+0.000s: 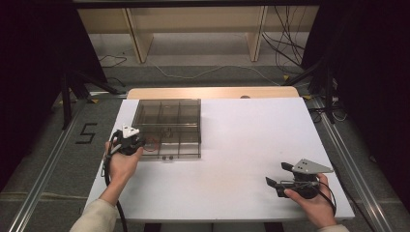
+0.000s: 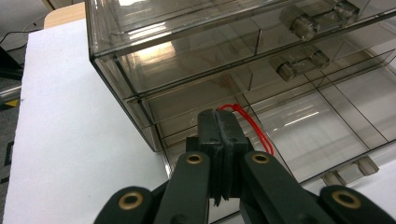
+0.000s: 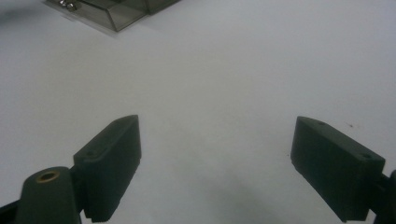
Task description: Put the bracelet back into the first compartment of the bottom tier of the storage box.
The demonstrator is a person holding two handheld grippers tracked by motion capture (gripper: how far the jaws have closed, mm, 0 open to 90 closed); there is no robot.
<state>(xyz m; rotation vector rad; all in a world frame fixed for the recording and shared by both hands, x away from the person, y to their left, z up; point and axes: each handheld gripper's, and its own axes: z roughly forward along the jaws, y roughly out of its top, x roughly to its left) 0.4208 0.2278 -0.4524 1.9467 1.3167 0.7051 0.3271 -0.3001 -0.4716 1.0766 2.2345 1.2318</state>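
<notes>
Left gripper (image 2: 223, 122) clamps a red rubber band (image 2: 252, 123) over the clear compartment box (image 1: 167, 126).
Thin red loop, trailing from the closed jaws; box near the table's (image 1: 241, 159) far-left corner. Right gripper (image 3: 217, 163) gapes, holding nothing.

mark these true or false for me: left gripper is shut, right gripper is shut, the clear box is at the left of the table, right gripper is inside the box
1. The left gripper is shut. True; a red loop shows at its tips.
2. The right gripper is shut. False; its jaws stand wide apart.
3. The clear compartment box sits on the left part of the white table. True.
4. The right gripper is inside the box. False; it is over bare table, well apart from the box.
</notes>
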